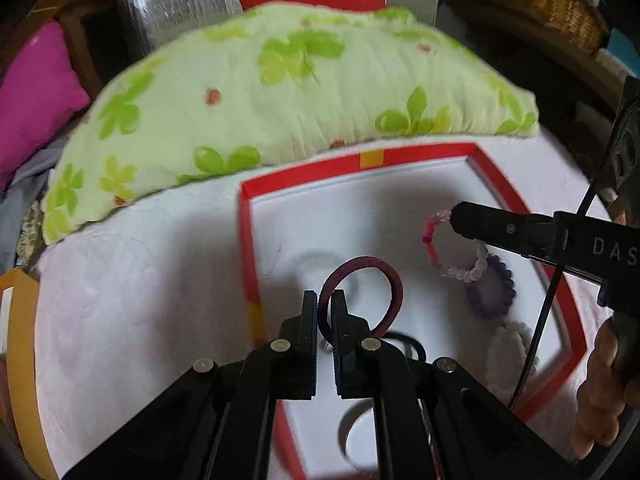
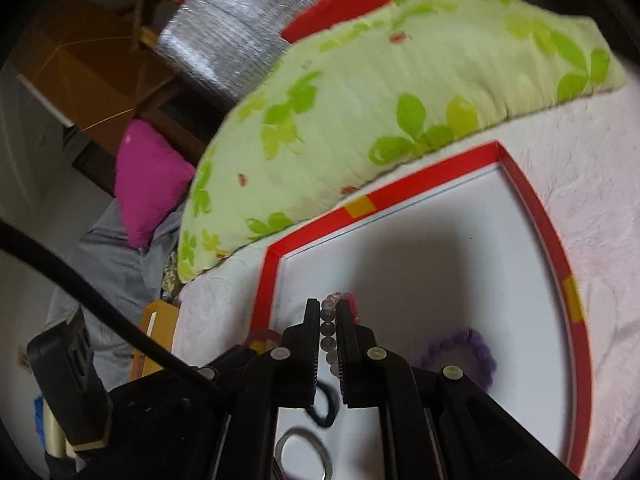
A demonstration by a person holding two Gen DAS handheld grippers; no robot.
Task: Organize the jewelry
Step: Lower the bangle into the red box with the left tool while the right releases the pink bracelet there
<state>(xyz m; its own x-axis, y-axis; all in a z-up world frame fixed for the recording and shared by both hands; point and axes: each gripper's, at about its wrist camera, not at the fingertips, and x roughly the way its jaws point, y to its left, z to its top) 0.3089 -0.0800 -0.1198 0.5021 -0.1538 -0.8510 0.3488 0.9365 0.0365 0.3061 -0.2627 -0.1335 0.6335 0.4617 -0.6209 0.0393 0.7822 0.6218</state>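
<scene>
Between the left gripper's [image 1: 325, 300] pinched jaws: maroon hair tie [image 1: 370, 276]; right gripper [image 2: 329, 308] clamps a bead bracelet [image 2: 327, 330] over the red-rimmed tray [image 2: 558, 248].

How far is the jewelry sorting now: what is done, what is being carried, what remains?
Done: a purple scrunchie, a white one and a black hair tie lie in the red-rimmed tray. In hand: the left claw pinches a maroon hair tie; the right claw grips a beaded bracelet. Left: setting both down.
</scene>
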